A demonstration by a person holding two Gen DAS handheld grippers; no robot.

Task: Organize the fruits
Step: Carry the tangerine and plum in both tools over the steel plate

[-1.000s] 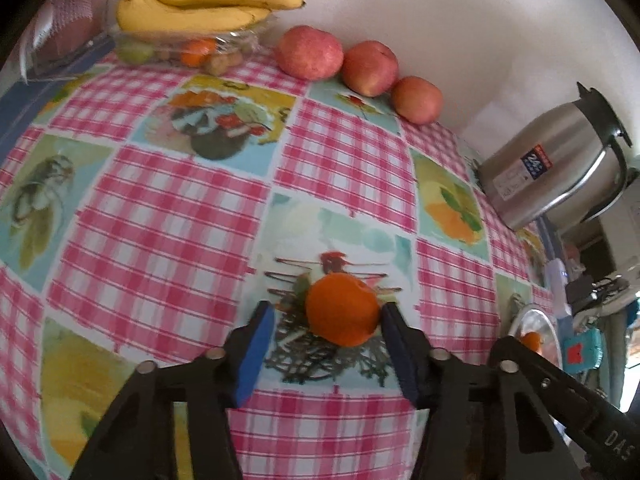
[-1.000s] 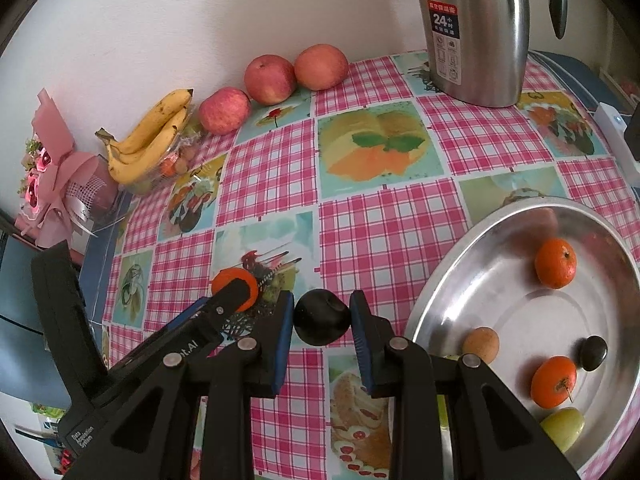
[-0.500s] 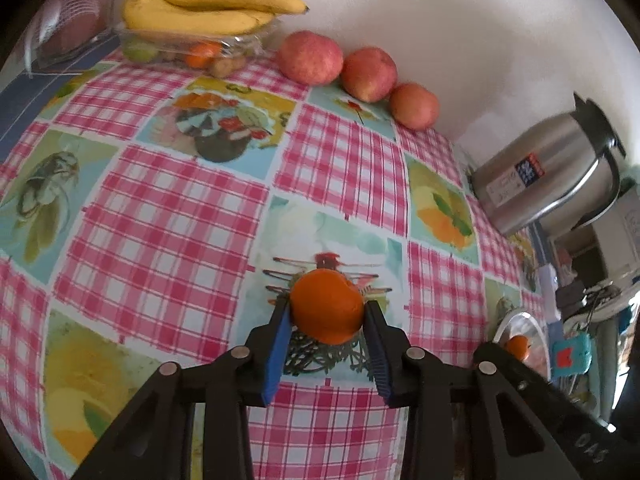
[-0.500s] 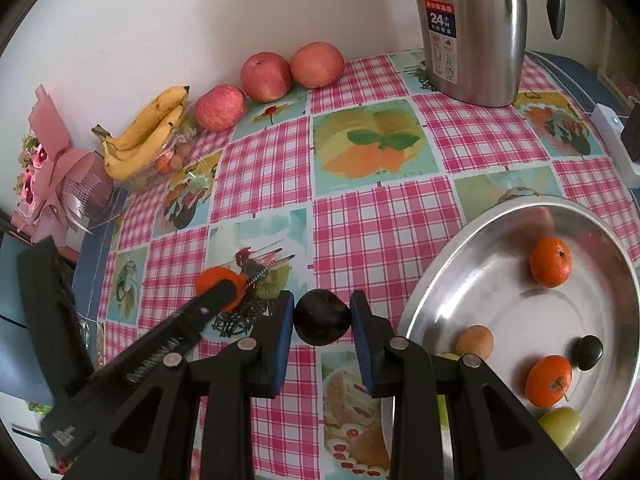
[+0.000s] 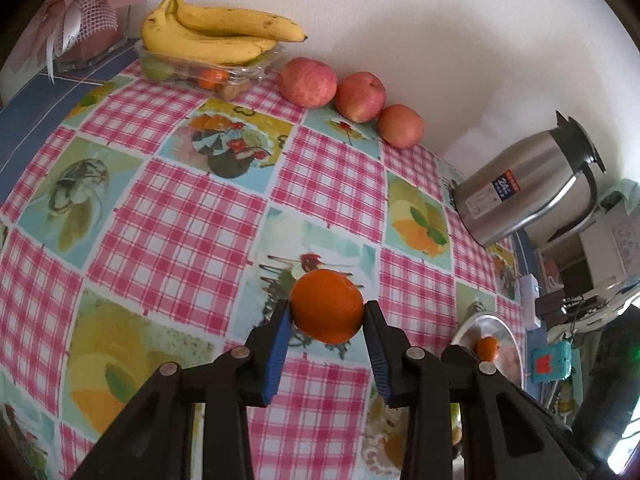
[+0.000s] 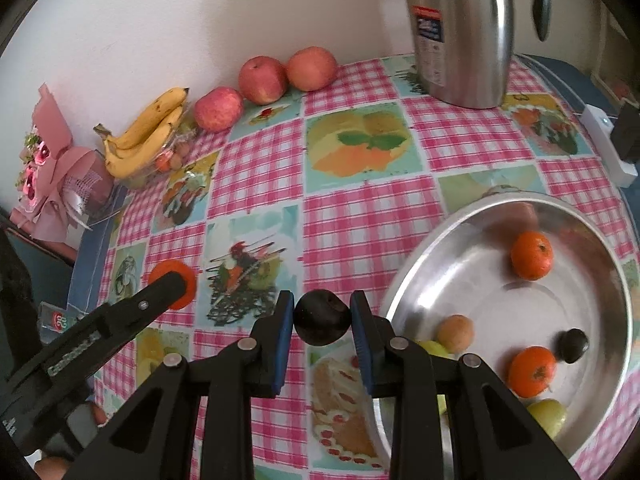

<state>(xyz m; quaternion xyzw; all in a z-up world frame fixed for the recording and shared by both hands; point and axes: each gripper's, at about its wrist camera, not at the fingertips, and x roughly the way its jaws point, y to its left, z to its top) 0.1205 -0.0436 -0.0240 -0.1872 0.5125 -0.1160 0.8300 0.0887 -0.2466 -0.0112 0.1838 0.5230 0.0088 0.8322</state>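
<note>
My left gripper [image 5: 326,314] is shut on an orange mandarin [image 5: 327,305], held a little above the checked tablecloth. In the right wrist view the same mandarin [image 6: 185,280] shows at the left, partly behind the left gripper's finger. My right gripper [image 6: 322,316] is shut on a dark round plum [image 6: 321,317], just left of the steel basin [image 6: 420,264]. The basin holds two mandarins [image 6: 532,255], a small brown fruit [image 6: 455,333], a dark fruit [image 6: 573,345] and green ones [image 6: 549,416].
Along the wall lie three red apples [image 5: 308,82], bananas [image 5: 216,36] on a clear tray of small fruit, and a pink wrapped bouquet [image 6: 52,160]. A steel thermos jug [image 6: 460,32] stands at the back right. A white power strip [image 6: 608,144] lies at the table's right edge.
The left gripper's jaws closed on the mandarin and lifted it off the cloth. The right gripper kept still with the plum.
</note>
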